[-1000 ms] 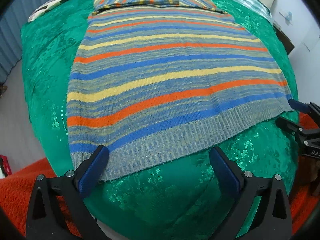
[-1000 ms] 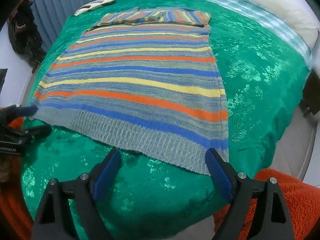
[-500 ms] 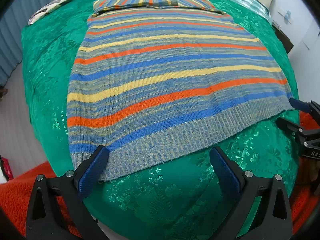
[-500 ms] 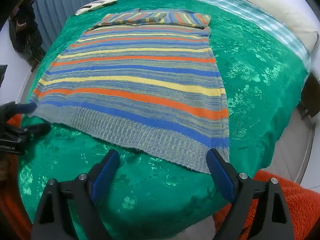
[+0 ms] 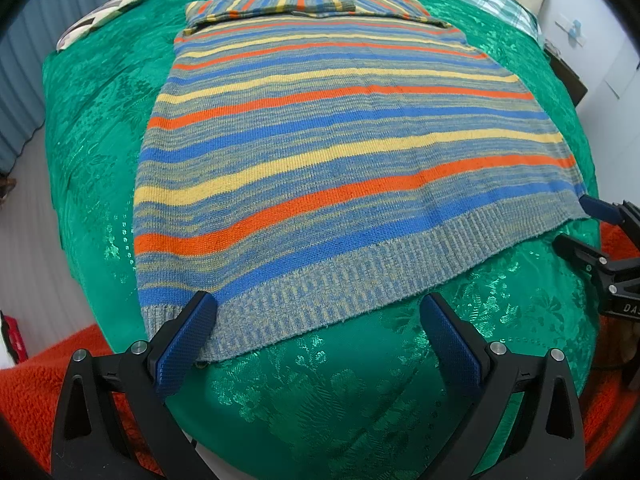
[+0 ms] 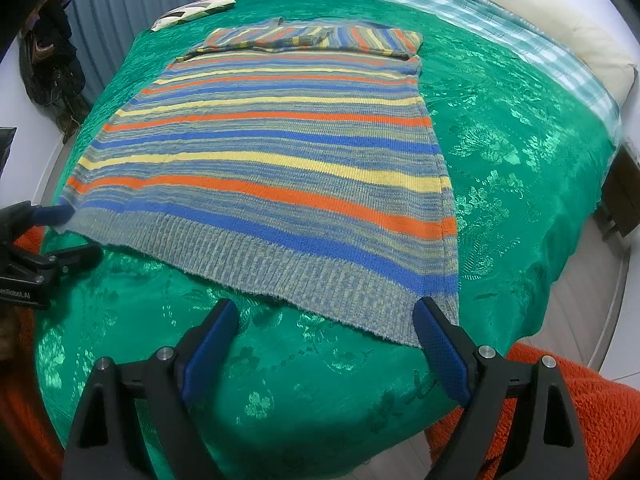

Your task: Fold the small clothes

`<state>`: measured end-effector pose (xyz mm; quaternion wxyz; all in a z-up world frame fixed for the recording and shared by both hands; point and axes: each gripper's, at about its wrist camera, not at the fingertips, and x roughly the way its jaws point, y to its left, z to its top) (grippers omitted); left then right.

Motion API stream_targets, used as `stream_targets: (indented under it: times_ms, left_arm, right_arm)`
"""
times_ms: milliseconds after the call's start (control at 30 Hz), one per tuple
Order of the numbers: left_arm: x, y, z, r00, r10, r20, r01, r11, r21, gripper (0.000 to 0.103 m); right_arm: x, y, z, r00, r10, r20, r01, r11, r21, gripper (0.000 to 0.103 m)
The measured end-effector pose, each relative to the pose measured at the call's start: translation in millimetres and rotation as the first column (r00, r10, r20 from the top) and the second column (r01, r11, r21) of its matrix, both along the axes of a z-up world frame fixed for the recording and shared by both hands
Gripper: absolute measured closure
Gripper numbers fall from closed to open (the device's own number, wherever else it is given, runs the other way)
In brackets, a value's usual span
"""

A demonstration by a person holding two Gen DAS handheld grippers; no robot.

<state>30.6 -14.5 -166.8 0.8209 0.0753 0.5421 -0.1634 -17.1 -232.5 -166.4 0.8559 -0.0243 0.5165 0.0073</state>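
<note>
From the left wrist, the left gripper [image 5: 318, 334] stands with jaws spread wide at the near-left corner of the striped sweater's [image 5: 340, 152] ribbed hem, on the green bedspread [image 5: 92, 128]. From the right wrist, the right gripper [image 6: 324, 338] is equally spread at the near-right corner, with bare bedspread beyond the sweater's right edge

**Colours and patterns at the bed**

Ahead of both claws: sweater [image 5: 344, 152] striped orange, blue, yellow on grey-blue, hem ribbed. Beneath: bedspread [image 6: 500, 152] emerald, floral damask. Gripper pads [image 5: 184, 338] blue, frames black. Below: rug [image 6: 568, 400] orange.
</note>
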Motion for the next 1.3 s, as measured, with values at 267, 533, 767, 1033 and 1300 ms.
stream_targets:
  times_ms: [267, 533, 767, 1033, 1300]
  left_arm:
    - [0.1, -0.3, -0.1, 1.0, 0.001, 0.0, -0.001, 1.0, 0.001, 0.001]
    - [0.1, -0.4, -0.2, 1.0, 0.002, 0.001, -0.002, 1.0, 0.001, 0.001]
    - [0.2, -0.7, -0.1, 1.0, 0.003, 0.001, -0.003, 1.0, 0.002, 0.001]
    - [0.2, -0.8, -0.2, 1.0, 0.003, 0.001, -0.003, 1.0, 0.003, 0.001]
    - [-0.4, -0.7, -0.3, 1.0, -0.003, 0.002, 0.003, 1.0, 0.003, 0.001]
  right_arm:
    - [-0.1, 0.2, -0.1, 1.0, 0.0, 0.0, 0.0, 1.0, -0.001, 0.014]
    - [-0.3, 0.3, -0.3, 1.0, 0.0, 0.001, 0.0, 1.0, -0.001, 0.014]
    - [-0.7, 0.4, -0.7, 1.0, 0.0, 0.001, 0.0, 1.0, -0.001, 0.014]
    - [-1.3, 1.3, -0.8, 1.0, 0.001, 0.001, -0.001, 1.0, -0.002, 0.014]
    - [-4.2, 2.4, 3.5, 0.999, -0.004, -0.033, 0.004, 1.0, -0.004, 0.014]
